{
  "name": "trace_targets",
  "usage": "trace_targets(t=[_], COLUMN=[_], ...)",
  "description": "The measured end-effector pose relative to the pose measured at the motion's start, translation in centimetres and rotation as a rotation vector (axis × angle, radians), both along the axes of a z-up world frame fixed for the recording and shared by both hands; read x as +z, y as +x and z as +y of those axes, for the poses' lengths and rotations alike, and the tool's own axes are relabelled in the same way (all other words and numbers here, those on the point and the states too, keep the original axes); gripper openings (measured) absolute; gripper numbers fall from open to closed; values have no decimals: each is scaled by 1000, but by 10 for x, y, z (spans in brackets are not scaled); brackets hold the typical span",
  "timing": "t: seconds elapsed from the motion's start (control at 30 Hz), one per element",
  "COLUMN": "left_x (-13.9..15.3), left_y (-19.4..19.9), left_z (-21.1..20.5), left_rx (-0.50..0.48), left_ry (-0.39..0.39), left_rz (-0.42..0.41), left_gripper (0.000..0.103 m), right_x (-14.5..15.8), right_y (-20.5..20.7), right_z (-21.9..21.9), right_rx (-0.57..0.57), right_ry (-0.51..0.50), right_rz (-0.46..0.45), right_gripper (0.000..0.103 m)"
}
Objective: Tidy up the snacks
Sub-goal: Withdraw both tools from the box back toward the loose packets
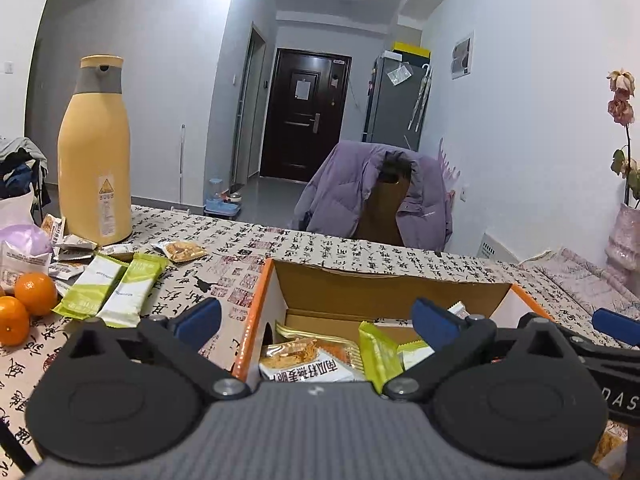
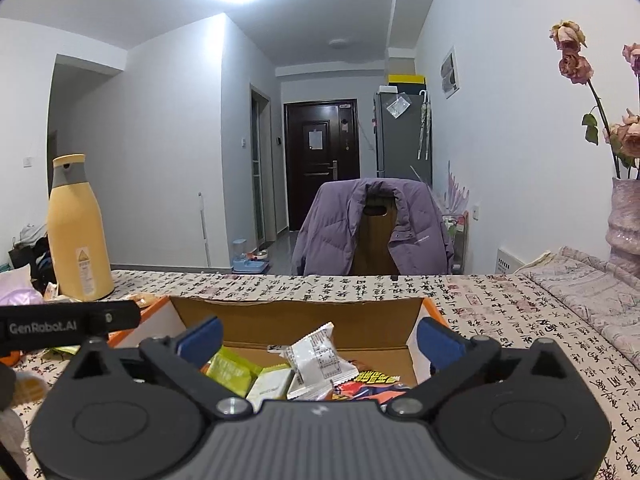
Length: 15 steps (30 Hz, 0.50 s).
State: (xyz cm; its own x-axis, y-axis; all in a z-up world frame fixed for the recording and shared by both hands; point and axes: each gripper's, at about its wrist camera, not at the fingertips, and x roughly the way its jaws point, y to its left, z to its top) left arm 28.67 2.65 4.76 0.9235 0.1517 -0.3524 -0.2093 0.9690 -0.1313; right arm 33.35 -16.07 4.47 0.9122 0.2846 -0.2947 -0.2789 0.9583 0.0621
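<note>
An open cardboard box with orange edges (image 1: pixel 260 304) (image 2: pixel 296 316) sits on the table and holds several snack packets (image 1: pixel 316 364) (image 2: pixel 316 360). My left gripper (image 1: pixel 316 320) is open and empty, its left finger outside the box's left wall and its right finger over the box. My right gripper (image 2: pixel 320 340) is open and empty above the box, over a white packet. Two green-and-white bars (image 1: pixel 108 288) and more small packets (image 1: pixel 180 250) lie loose on the table left of the box.
A tall yellow thermos (image 1: pixel 96 152) (image 2: pixel 78 228) stands at the far left. Two oranges (image 1: pixel 24 304) lie at the left edge. A chair with a purple jacket (image 1: pixel 376 192) is behind the table. A vase with dried flowers (image 2: pixel 624 216) stands at the right.
</note>
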Motion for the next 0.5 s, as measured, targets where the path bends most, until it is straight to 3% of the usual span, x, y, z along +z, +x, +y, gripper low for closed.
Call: trace_targets(t=[0.5], left_x=[27], left_y=[-25], left_z=[-1], left_rx=[15], left_ry=[-50], left_rz=[-8], left_gripper=[103], right_x=[34], right_y=[-21], right_z=[-15], right_rx=[-1], right_ry=[15], right_rz=[23], right_gripper=[103])
